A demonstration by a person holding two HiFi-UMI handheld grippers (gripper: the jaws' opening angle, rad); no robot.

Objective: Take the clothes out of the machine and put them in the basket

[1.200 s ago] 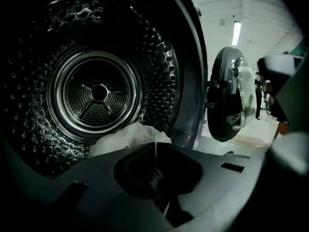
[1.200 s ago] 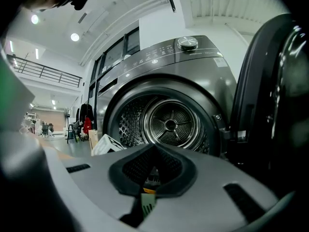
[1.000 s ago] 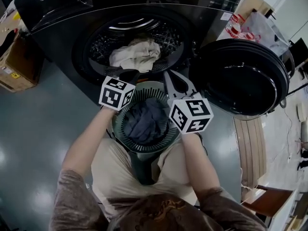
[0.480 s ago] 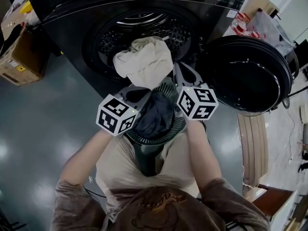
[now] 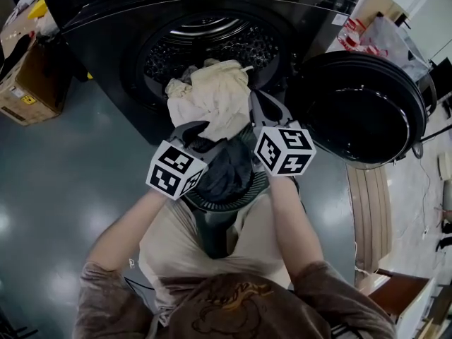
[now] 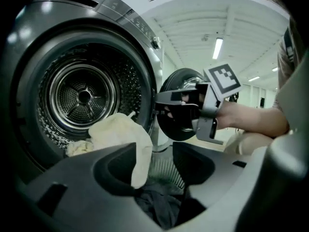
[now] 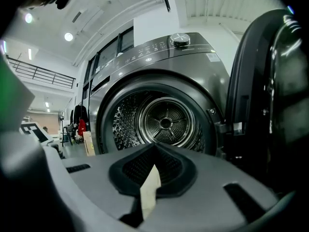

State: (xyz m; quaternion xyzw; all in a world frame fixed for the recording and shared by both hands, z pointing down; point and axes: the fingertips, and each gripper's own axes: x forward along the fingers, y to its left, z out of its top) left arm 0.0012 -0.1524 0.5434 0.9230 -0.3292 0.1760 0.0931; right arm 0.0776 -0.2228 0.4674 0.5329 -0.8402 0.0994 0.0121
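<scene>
A cream cloth [image 5: 210,97] hangs from the washer's drum mouth [image 5: 212,37] down toward the green-grey slatted basket [image 5: 236,202] that the person holds in the lap. A dark garment [image 5: 229,169] lies in the basket. My right gripper [image 5: 254,99] is shut on an edge of the cream cloth [image 7: 149,192]. My left gripper [image 5: 201,134] sits at the cloth's lower end and its jaws are opening. In the left gripper view the cream cloth [image 6: 123,137] drapes over one jaw, unpinched, above the dark garment [image 6: 159,202].
The round washer door [image 5: 360,111] stands open at the right, close to my right gripper. A cardboard box [image 5: 25,83] stands on the floor at the left. More cream fabric [image 6: 77,148] rests on the drum's lip.
The cream cloth came out of the drum toward the basket with my left gripper, which drew back. Its jaws have since parted and the cloth now sags lower.
</scene>
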